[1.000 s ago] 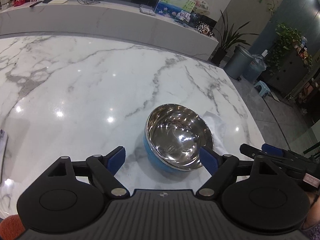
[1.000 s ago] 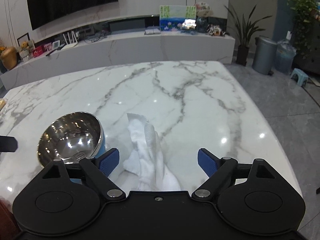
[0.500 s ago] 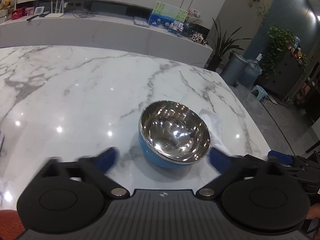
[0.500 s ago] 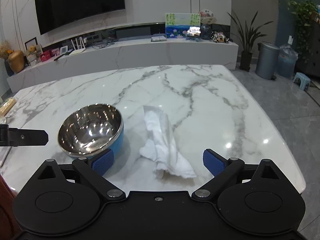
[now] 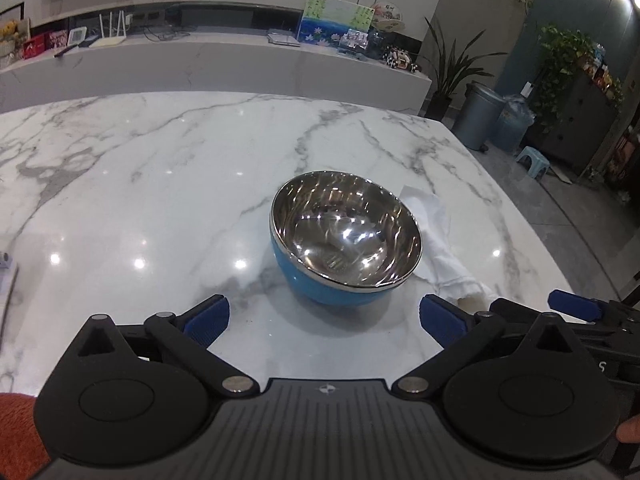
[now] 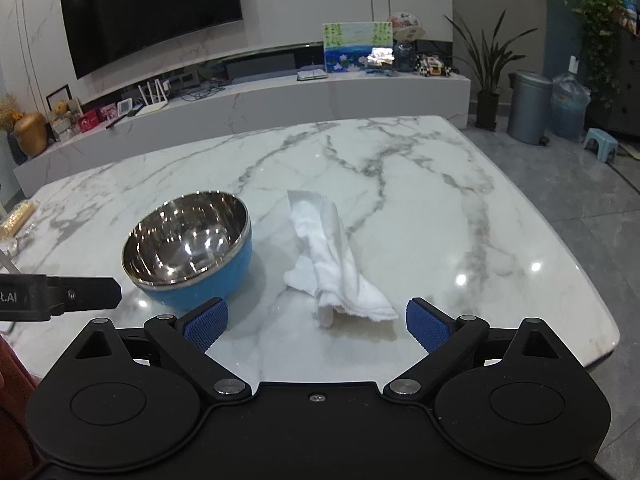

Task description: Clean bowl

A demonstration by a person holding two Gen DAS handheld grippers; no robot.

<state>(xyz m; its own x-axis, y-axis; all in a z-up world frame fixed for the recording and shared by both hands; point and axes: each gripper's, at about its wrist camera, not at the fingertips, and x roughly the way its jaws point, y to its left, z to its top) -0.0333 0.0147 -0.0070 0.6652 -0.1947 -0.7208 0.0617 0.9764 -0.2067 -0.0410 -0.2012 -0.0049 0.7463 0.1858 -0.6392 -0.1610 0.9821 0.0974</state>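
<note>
Marble, white with grey veins, makes up the tabletop (image 5: 160, 184) under both my tools, and on it stands the round bowl (image 5: 346, 240), polished steel inside and blue outside, upright with nothing in it that I can see. From my left wrist camera the bowl sits just ahead of my left gripper (image 5: 324, 316), roughly on the line between its two blue-padded fingers (image 5: 208, 318) but beyond their tips, so nothing lies between them; those jaws have just been opening and now stand spread wide, holding nothing. Right of the bowl, close against its side in that view, lies a crumpled white cloth (image 6: 336, 268). From my right wrist camera the cloth rests just in front of my right gripper (image 6: 316, 318), its nearest frayed end close to the gap between the fingers but not clamped by either pad; these jaws too have just been opening and are spread wide, gripping nothing. In this view the bowl stands ahead and to the left of my right gripper, a little apart from the cloth, with one black finger of my left gripper reaching in from the left edge beside it.
</note>
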